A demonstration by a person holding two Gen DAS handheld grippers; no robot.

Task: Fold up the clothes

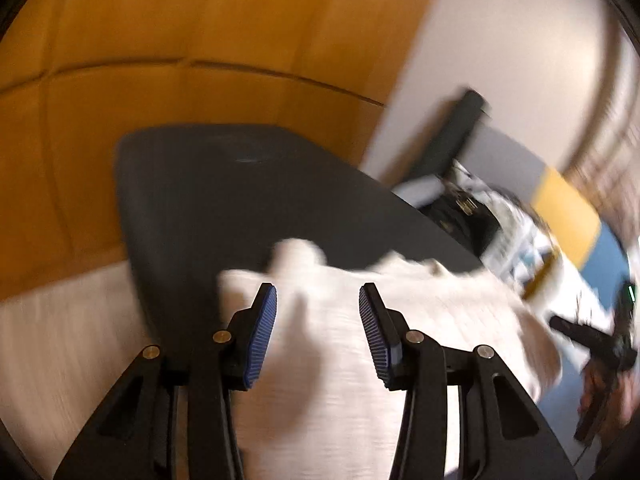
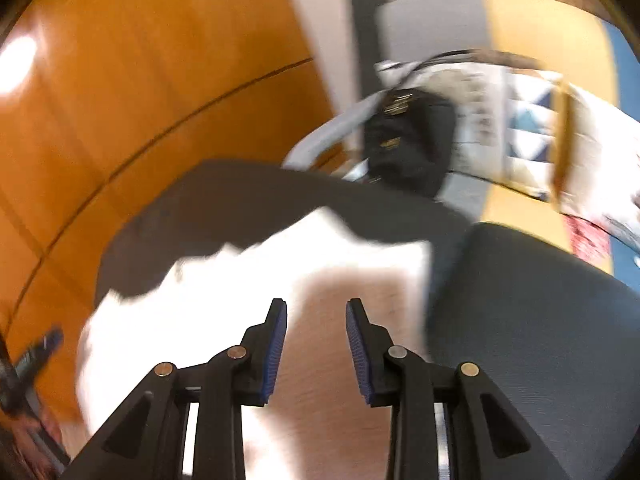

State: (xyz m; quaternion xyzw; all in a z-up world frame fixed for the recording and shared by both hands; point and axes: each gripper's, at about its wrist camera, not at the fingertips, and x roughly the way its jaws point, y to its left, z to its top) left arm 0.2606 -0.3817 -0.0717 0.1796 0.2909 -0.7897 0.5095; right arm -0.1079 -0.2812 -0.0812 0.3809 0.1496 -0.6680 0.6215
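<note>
both grippers tilt down over the white garment (image 1: pixel 340 340) on the dark worktop (image 1: pixel 224 184); left gripper (image 1: pixel 318 300) and right gripper (image 2: pixel 316 312) jaws apart, gripping nothing.

A dark table (image 1: pixel 224 184) stands before an orange wood-panelled wall (image 1: pixel 192 36). Beyond its far corner a black bag (image 2: pixel 404 148) sits beside a patterned quilt (image 2: pixel 528 128), which shows blue and white triangles. A dark chair seat (image 2: pixel 532 304) lies just beside the table. Behind these, a pale wall (image 1: pixel 492 40) meets the orange panels. Everything is blurred.
</note>
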